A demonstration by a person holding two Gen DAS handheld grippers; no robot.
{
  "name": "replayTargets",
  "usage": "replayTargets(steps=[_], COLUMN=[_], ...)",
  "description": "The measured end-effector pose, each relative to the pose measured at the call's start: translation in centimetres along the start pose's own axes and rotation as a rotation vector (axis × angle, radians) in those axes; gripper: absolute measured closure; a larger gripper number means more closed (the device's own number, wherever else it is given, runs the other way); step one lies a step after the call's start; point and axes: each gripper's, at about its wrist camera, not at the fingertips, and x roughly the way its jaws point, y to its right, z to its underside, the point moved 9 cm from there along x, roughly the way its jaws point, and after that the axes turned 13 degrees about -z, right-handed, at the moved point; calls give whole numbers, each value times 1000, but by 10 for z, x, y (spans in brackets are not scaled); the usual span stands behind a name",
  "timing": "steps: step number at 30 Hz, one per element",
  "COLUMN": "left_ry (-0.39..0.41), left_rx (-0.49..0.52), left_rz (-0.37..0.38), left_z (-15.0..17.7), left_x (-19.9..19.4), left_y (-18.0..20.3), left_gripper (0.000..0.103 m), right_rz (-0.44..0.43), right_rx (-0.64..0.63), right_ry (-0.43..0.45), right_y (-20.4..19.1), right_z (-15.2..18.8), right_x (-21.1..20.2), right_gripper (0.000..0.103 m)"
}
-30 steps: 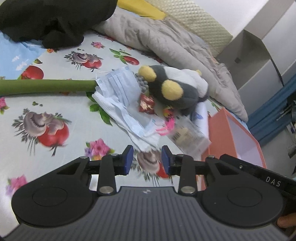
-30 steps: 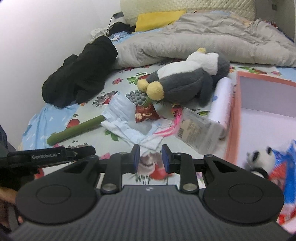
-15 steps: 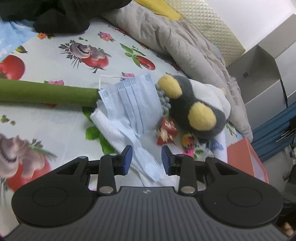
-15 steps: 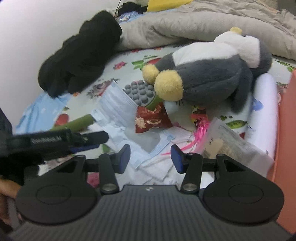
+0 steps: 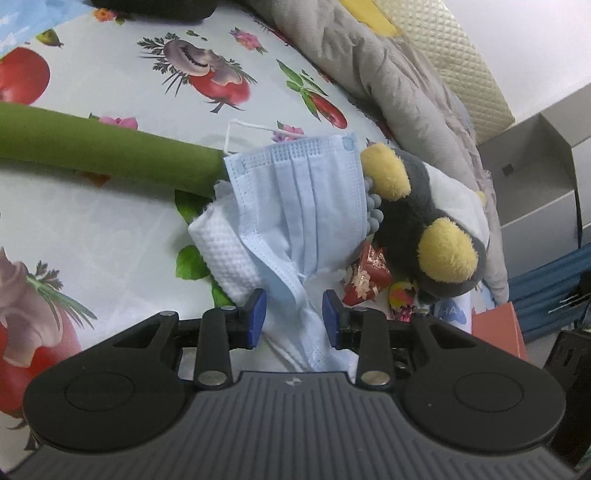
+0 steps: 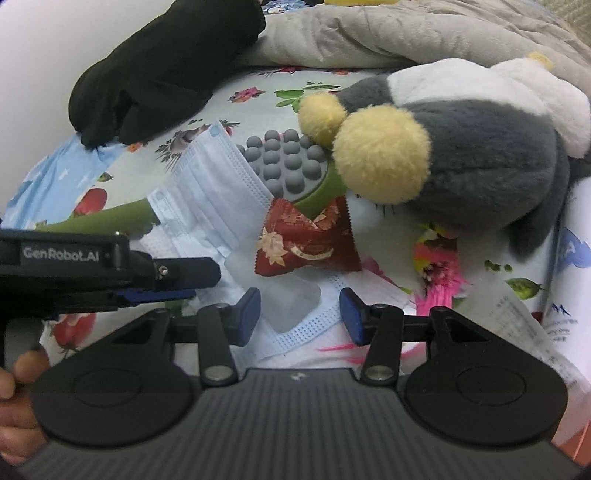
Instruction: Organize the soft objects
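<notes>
A grey and white plush penguin with yellow feet (image 5: 428, 221) (image 6: 480, 147) lies on the flowered bed sheet. A blue face mask (image 5: 303, 199) (image 6: 210, 192) lies on white cloth (image 5: 225, 247) in front of it. My left gripper (image 5: 293, 319) is open, its blue pads on either side of the mask's lower end. My right gripper (image 6: 299, 314) is open just before a red patterned pouch (image 6: 306, 240), above a mask edge. A green-handled massager with grey knobs (image 6: 288, 162) (image 5: 92, 147) lies under the penguin's feet.
A black garment (image 6: 159, 66) and a grey quilt (image 6: 369, 33) (image 5: 388, 85) lie at the back. An orange box edge (image 5: 498, 328) is at the right. A clear packet with a label (image 6: 524, 317) and pink feathers (image 6: 439, 280) lie right of the pouch. The left gripper body (image 6: 92, 273) crosses the right wrist view.
Both grippers moved forward toward the pile. The left gripper's pads now straddle the blue mask. The right gripper's jaws opened wider and came close to the red pouch.
</notes>
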Motion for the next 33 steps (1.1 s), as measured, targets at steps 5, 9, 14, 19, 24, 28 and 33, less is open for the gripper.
replayTargets(steps=[5,9,14,19,24,28,33], left_ry=[1,1,32,69,95,109,115], left_rx=[-33,-28,21,61,89,120,141], left_rz=[20,38,55,72,93,98,102], left_z=[-3,-4,-3,1,8,21,46], left_x=[5,6,-9,-37,-72,-102,-140], left_y=[0,6,21,34,43,47,43], left_gripper=[93,99,100,100,101,100,101], right_rz=[10,25,40,57,81,98,123], right_rx=[-42,-53,-51,-51,-45,-39,-36], right_ry=[9,15,42,84,114,135,160], right_y=[-7,-10,-15,-27,-38,-50,-65], right_z=[-2,-3,-4,-5,0,11,30], right_x=[1,-7,-25,-55,-85,-110,-141], right_gripper=[70,78,84,85,87,87,87])
